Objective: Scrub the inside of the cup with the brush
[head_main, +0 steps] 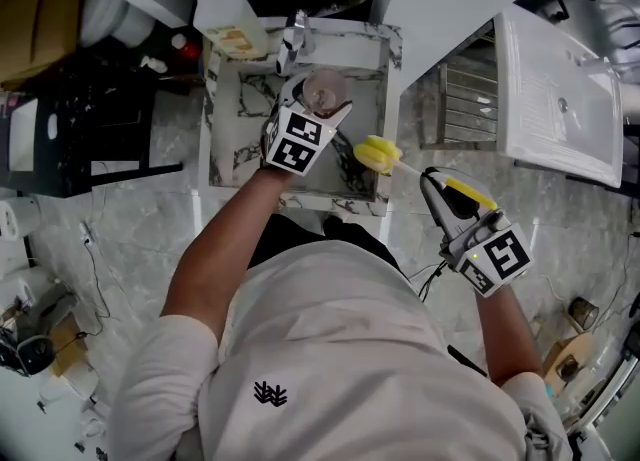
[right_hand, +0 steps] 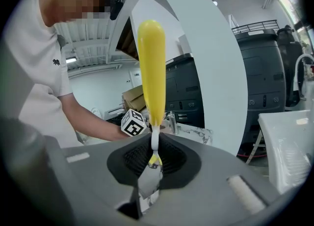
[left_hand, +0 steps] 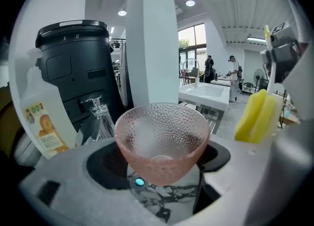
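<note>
- Where is the cup?
- Between the jaws of the left gripper, above the marble sink. It is pink dimpled glass, and the left gripper view looks down into its open mouth. The jaws stand wide and clasp it, one on each side of its lower body.
- And from the head view?
- The cup hangs over the far part of the basin, just in front of the faucet, with the left gripper reaching in from the near rim.
- Is the brush in it?
- No. The yellow sponge head is outside the cup, to its right and apart from it, over the basin's near right corner.
- Who has the brush?
- The right gripper. In the right gripper view its jaws are clenched on the thin white stem of the brush, and the yellow head stands up away from the right gripper.
- Does the left gripper view show it?
- Yes, the brush shows at the right edge, beside the cup and not touching it.
- What else is around the sink?
- A soap bottle with an orange label stands at the far left corner, left of the faucet. Off to the right, a white basin sits well apart.
</note>
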Demonstrator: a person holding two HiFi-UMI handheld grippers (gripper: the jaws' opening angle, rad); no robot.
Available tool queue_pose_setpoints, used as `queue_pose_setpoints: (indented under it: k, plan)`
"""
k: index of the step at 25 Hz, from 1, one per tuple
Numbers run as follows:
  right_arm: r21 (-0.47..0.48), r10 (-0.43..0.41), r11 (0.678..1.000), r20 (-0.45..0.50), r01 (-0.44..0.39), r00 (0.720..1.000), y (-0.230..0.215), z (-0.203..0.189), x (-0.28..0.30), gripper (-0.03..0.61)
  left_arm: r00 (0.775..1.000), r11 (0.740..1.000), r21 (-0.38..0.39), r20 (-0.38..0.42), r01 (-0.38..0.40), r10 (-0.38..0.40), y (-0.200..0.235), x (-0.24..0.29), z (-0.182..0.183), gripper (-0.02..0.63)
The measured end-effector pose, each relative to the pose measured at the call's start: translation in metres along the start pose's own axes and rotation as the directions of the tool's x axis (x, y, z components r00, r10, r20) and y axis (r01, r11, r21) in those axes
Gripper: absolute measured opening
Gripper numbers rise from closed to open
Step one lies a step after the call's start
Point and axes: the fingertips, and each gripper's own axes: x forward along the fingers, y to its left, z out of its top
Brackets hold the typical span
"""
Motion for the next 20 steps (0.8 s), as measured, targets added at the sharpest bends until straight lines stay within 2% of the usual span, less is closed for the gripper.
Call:
queue_pose_setpoints:
  k: [9,15,20]
  plan:
    - [-0.048,0.021,0.999,0.069,-0.018,0.997,0.023,0.054,0.018,0.043,0.99,0.983,0.161,-0.125,0.087,-0.067,0.001,-0.073,-0.028,0.376]
    - [-0.079,0.097,0.993,0.098,-0.089,0.99,0.07,0.086,0.058,0.043,0.971,0.95,0.277,-0.224,0.142,-0.08,0.015,-0.111,-0.053,0.376]
    - [-0.112,0.166,0.981,0.048,-0.16,0.985,0.109,0.08,0.109,0.043,0.952,0.92,0.336,-0.289,0.2,-0.101,0.023,-0.127,-0.067,0.376]
